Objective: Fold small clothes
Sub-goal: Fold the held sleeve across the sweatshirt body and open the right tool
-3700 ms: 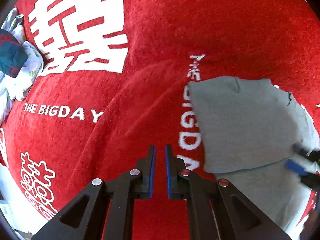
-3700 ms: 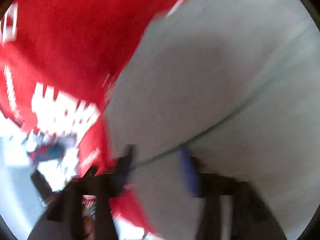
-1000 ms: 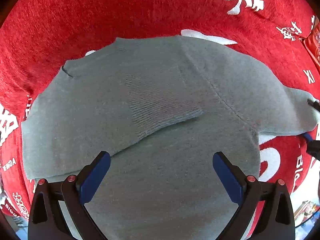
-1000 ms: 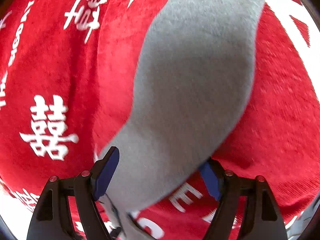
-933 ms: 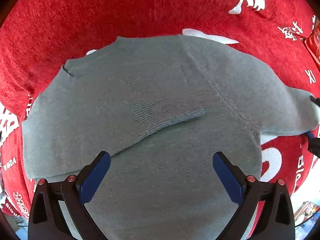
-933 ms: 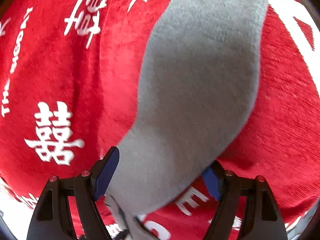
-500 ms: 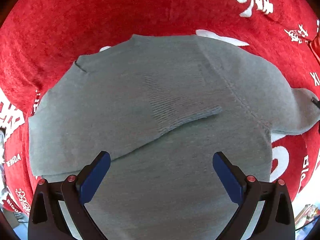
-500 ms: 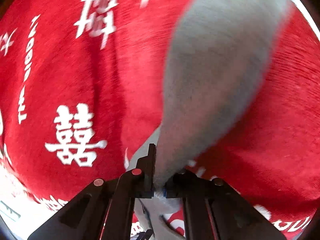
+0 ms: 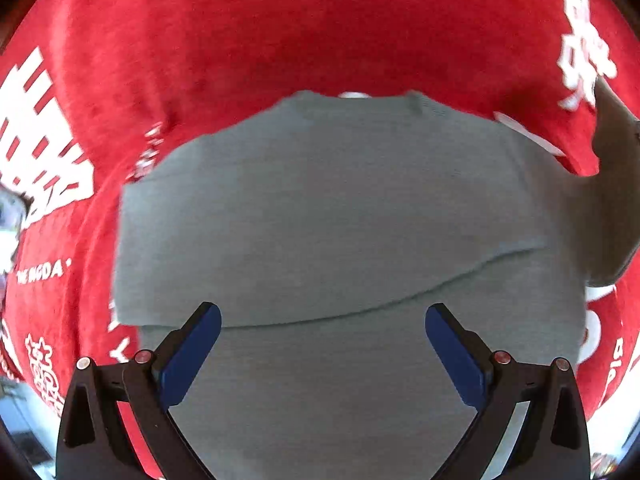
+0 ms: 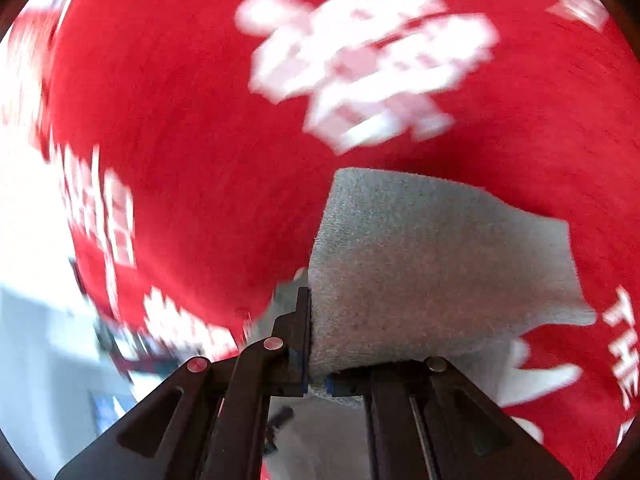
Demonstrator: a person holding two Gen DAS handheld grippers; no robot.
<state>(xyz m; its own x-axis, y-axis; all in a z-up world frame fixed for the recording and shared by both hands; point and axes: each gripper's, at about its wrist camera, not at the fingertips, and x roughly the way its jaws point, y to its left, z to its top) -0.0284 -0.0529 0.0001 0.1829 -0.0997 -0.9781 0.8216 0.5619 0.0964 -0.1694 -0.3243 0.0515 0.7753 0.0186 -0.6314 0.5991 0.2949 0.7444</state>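
Note:
A small grey sweater (image 9: pixel 332 216) lies flat on the red cloth, one sleeve folded across its body. My left gripper (image 9: pixel 322 344) is open wide and empty, hovering over the sweater's lower part. The other grey sleeve (image 9: pixel 612 184) is lifted at the right edge of the left wrist view. My right gripper (image 10: pixel 318 344) is shut on that sleeve (image 10: pixel 432 264), which stands up in front of the fingers and hides the right finger's tip.
The red cloth (image 9: pixel 280 32) with white characters and lettering covers the whole surface. A pale heap of other clothes (image 9: pixel 8 216) shows at the far left edge. In the right wrist view the cloth's edge and a bright floor (image 10: pixel 36 352) show at lower left.
My right gripper closed on the sleeve end and lifted it off the cloth. The sleeve now rises at the right of the left wrist view. The left gripper stayed open and shifted over the sweater.

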